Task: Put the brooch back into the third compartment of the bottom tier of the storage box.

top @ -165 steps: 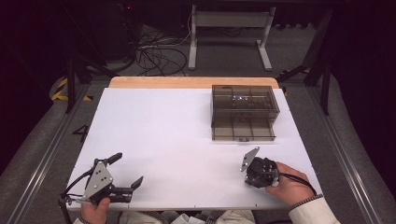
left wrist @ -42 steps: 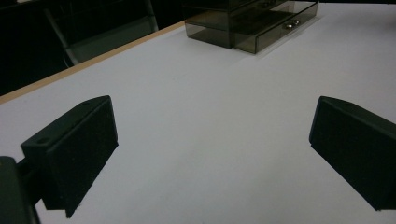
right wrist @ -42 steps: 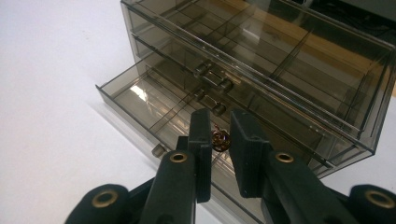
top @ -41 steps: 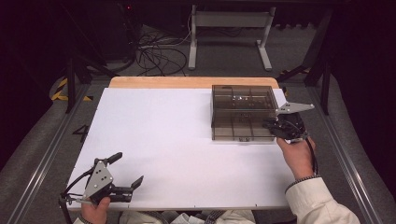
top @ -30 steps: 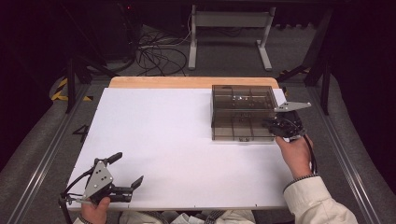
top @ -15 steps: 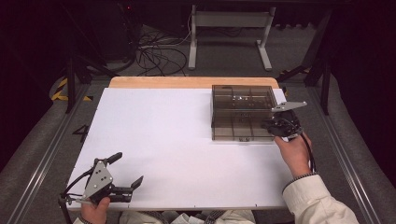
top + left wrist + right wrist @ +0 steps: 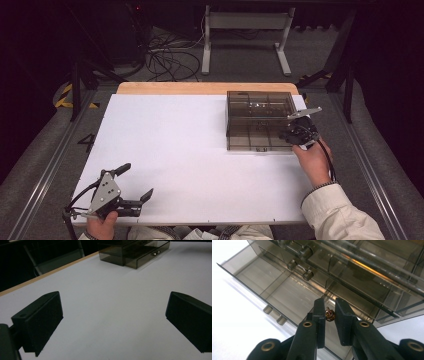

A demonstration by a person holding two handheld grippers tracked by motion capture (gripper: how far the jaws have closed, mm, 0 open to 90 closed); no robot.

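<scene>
Right gripper [image 7: 329,315]: jaws drawn narrow, a small gold-brown metallic bead-like piece [image 7: 329,314] sitting between them. The left jaw touched the piece; whether the right jaw also pressed on it could not be told. In the high view the right gripper [image 7: 298,133] stood at the near right corner of the box, the person's right hand [image 7: 314,161] behind it on the table.

Small piece: held over the pulled-out lower drawer [image 7: 274,293], above its right-hand part, just in front of the box body. Exact nature too small to tell.

Smoky transparent drawer box [image 7: 260,120]: stood on the far right part of the white table top [image 7: 190,145]. Lower drawer partly open toward the person, with a pull at the middle of its front [image 7: 274,315]. Inner dividers were visible through the walls.

Left gripper [image 7: 131,188]: jaws spread wide, holding nothing, near the table's near left corner, well apart from the box. In the left gripper view both black pads [image 7: 40,315] hung over bare white surface, the drawer box [image 7: 135,252] far ahead.
</scene>
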